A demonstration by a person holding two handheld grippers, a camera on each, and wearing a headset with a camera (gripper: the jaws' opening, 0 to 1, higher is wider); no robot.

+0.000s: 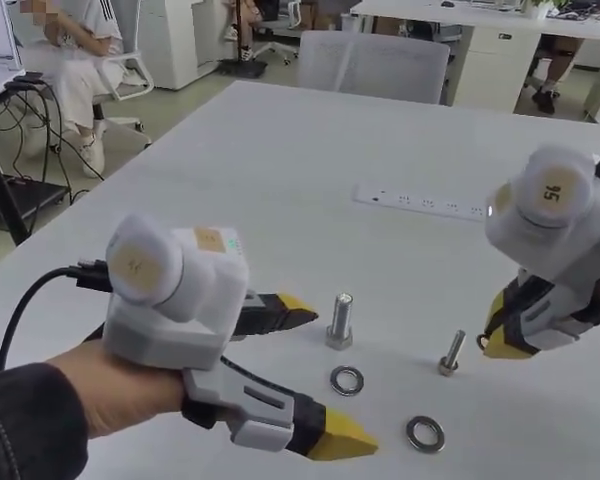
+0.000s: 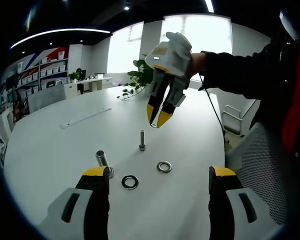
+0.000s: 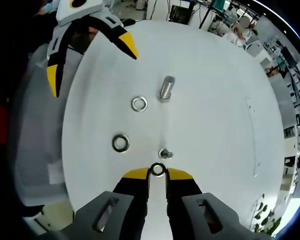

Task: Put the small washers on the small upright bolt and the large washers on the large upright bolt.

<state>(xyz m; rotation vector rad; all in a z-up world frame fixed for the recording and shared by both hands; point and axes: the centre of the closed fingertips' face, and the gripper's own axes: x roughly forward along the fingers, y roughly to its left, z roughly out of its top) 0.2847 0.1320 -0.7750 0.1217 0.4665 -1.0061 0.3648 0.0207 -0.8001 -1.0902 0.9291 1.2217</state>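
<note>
**Small washer pinched over the small bolt**

The right gripper [image 3: 157,173] clamps a small washer [image 3: 157,169] by its rim between its yellow tips. It hangs above the small upright bolt [image 1: 452,352], clear of the bolt's tip. The left gripper [image 1: 320,372] is spread wide and carries nothing, low over the white table [image 1: 280,150], just beside the large upright bolt [image 1: 340,320]. The bolts stand apart. One loose washer [image 1: 347,380] lies flat near the large bolt, and another washer [image 1: 425,433] lies nearer the table's front edge. A power strip [image 1: 420,203] lies well behind, with bare tabletop between it and the bolts.
</note>
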